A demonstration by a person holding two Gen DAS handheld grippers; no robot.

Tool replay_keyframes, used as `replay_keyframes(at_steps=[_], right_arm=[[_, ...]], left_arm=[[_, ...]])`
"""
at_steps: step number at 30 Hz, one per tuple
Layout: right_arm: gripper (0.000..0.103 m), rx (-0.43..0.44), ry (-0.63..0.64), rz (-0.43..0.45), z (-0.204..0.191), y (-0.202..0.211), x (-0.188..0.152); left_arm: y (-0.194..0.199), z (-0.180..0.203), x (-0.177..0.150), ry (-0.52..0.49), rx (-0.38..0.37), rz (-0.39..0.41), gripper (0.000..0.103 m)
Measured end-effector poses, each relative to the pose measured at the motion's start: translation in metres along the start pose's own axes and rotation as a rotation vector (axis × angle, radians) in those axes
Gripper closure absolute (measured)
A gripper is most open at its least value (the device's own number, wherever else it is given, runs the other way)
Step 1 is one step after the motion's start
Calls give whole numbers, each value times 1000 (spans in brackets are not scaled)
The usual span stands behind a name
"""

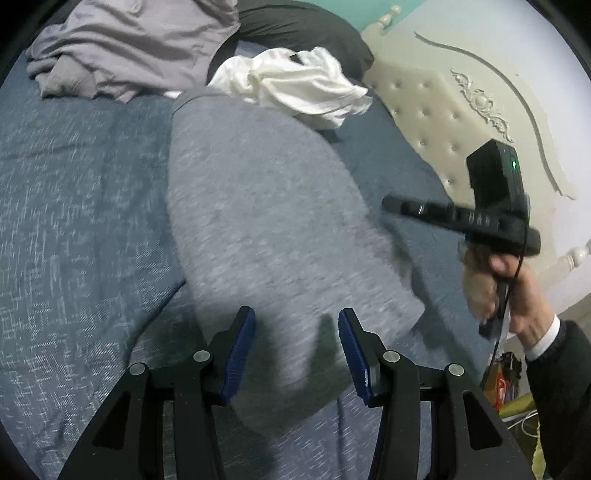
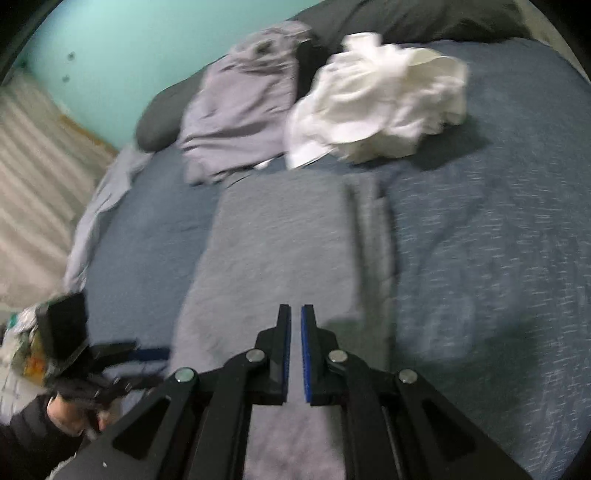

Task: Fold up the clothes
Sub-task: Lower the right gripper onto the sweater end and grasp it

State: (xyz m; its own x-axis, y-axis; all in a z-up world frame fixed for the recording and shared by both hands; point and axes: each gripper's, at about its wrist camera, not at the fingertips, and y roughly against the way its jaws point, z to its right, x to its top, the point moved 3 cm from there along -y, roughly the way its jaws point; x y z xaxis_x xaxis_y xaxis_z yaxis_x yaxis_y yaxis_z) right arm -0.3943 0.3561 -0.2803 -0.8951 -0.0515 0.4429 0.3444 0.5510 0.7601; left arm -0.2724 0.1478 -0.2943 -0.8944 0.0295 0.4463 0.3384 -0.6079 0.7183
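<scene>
The grey garment (image 1: 266, 221) is lying flat on the blue bedspread (image 1: 74, 221), folded into a long strip with a narrower bit of it sticking out along one side in the right wrist view (image 2: 373, 229). Looks like heathered knit fabric, pretty smooth on top, though both views are kinda blurry. It runs from right under the grippers up toward the far end of the bed. Left gripper (image 1: 297, 321) hangs over the near end of it with its jaws spread wide, nothing between them. Right gripper (image 2: 295, 314) is over the near end too, jaws almost together with only a thin gap, and nothing pinched that I can see. Past the far end there's a crumpled white garment (image 1: 295, 85) and a lilac one (image 1: 129, 48) bunched up next to it, both just beyond the grey one. Behind those is a dark pillow (image 1: 306, 29). A cream tufted headboard (image 1: 443, 110) sits off to the side, teal wall (image 2: 110, 48) behind.
</scene>
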Motion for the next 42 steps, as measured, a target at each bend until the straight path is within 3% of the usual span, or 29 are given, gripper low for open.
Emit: replay_keyframes(at_steps=[4, 7, 12, 15, 18, 23, 30, 37, 42], right_arm=[[98, -31, 44, -105, -10, -19, -16], [98, -70, -37, -142, 11, -31, -28], [99, -59, -129, -113, 32, -31, -32], [99, -50, -162, -72, 32, -15, -32], [98, 1, -143, -51, 17, -5, -27], [98, 61, -75, -109, -13, -7, -38], [99, -9, -117, -219, 4, -23, -64], [98, -63, -142, -156, 13, -7, -56], [98, -97, -158, -103, 18, 0, -46]], left_arm=[[-12, 16, 1, -50, 24, -12, 52], [-16, 12, -7, -39, 26, -28, 53], [-26, 17, -12, -109, 62, -57, 53], [-16, 17, -6, -74, 44, -39, 53], [-11, 31, -1, -100, 20, -17, 53], [-28, 34, -5, -105, 42, -50, 53], [-36, 36, -18, -157, 89, -82, 53], [-10, 29, -15, -140, 101, -32, 53], [-5, 13, -25, -96, 114, -38, 53]])
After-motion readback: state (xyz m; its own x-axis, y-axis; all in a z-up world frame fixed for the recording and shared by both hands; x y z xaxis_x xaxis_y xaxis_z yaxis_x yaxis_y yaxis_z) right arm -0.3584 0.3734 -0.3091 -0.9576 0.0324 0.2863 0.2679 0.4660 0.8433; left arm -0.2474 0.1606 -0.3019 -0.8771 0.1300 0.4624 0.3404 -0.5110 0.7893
